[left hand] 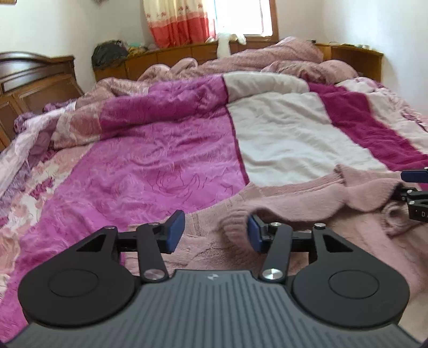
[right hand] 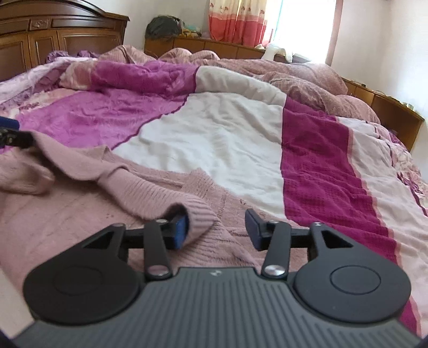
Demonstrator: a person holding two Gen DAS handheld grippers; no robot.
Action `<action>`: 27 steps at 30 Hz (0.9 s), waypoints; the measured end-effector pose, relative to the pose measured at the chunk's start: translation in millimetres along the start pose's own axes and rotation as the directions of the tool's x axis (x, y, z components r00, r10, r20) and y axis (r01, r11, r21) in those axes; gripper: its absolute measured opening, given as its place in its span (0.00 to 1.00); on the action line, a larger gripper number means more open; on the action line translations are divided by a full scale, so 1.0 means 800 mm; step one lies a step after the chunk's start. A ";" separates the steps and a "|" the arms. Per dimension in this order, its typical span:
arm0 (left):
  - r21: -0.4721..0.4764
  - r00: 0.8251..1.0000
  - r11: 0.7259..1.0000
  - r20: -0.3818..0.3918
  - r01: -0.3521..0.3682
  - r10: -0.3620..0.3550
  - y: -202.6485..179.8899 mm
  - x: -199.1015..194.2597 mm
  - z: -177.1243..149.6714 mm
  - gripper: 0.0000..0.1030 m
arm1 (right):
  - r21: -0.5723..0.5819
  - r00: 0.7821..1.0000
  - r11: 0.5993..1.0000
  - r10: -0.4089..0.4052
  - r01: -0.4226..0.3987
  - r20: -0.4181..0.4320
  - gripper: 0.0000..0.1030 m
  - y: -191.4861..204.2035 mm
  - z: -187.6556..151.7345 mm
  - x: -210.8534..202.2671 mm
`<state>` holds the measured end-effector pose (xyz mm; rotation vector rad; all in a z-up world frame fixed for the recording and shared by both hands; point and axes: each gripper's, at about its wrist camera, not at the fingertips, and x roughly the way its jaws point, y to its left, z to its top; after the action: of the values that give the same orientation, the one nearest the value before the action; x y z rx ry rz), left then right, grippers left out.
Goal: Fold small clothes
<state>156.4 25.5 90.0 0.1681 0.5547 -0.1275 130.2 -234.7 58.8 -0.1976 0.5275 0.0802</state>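
Messy bed [left hand: 165, 166] with a striped magenta-and-white quilt, crumpled pink blankets [left hand: 281, 59] piled far behind. Our pink sweater [left hand: 307, 198] lies at the near edge, sleeves folded in. Left gripper [left hand: 216, 234] and right gripper [right hand: 218, 227] both released, cuffs just brushing one pad each

sweater [right hand: 80, 192]: showing dusty pink, ribbed at the cuffs
quilt [right hand: 214, 139]: running in magenta, white and crimson bands beyond the sweater
curtain [left hand: 179, 21]: hanging cream over coral-red
tongs' pads [left hand: 176, 233]: showing blue on black
headboard [right hand: 53, 34]: showing brown wood
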 end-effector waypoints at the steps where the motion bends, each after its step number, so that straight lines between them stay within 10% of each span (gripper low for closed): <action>1: 0.001 1.000 1.000 0.008 0.001 -0.001 0.001 -0.008 0.001 0.58 | 0.001 1.000 1.000 0.000 0.000 0.004 0.47 -0.001 0.000 -0.005; 10: 0.024 0.997 0.997 0.021 0.078 -0.079 -0.003 -0.057 -0.013 0.60 | 0.039 0.998 0.999 0.016 -0.018 0.054 0.47 -0.002 -0.017 -0.072; 27: 0.280 0.996 0.957 -0.063 0.079 -0.064 -0.064 0.000 -0.062 0.60 | 0.131 0.998 0.989 0.068 -0.065 -0.018 0.49 0.024 -0.076 -0.070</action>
<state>122.1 -15.1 42.1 0.4311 0.5947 -0.2738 49.2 -229.7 32.7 -0.0532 0.5598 0.1086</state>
